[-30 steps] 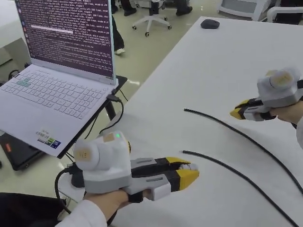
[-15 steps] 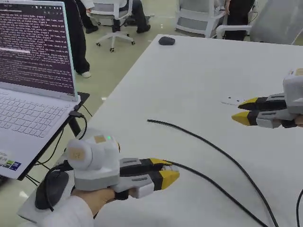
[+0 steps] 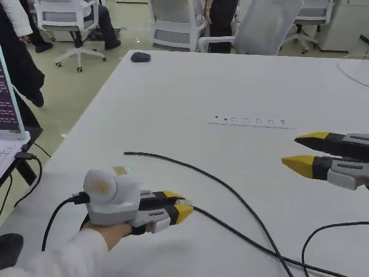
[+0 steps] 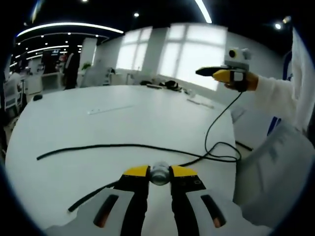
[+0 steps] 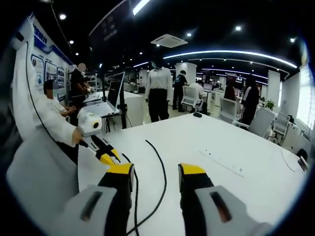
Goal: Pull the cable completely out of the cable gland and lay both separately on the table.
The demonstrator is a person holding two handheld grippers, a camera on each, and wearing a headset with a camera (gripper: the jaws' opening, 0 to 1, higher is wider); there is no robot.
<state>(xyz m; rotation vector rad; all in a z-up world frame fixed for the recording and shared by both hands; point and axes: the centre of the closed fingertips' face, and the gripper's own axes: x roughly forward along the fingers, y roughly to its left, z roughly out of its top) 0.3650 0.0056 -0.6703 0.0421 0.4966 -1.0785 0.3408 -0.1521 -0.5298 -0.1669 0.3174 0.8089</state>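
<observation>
The small silvery round cable gland [image 4: 158,173] is pinched between the yellow tips of my left gripper [image 3: 181,205]. Its jaws are drawn in tight on the gland, low over the near-left part of the white table [image 3: 190,92]. In the head view a black cable [image 3: 230,228] starts right at those tips and runs off to the right along the tabletop. I cannot tell whether its end sits in the gland or just beside it. In the left gripper view it passes close under the jaws.

A second run of black cable [image 4: 123,145] lies further out, curving across the table. The two runs come together toward the near right.

My right gripper [image 3: 300,150] hangs above the table on the right side, well apart from the left one. Its jaws are spread wide with nothing between them. A thin black cord [image 4: 221,118] drops from it and loops on the table.

Further back I see a white power strip [image 3: 251,121] lying flat on the tabletop and a dark computer mouse [image 3: 140,56] near the far-left corner. Pale office chairs [image 3: 170,26] stand beyond the table edge.
</observation>
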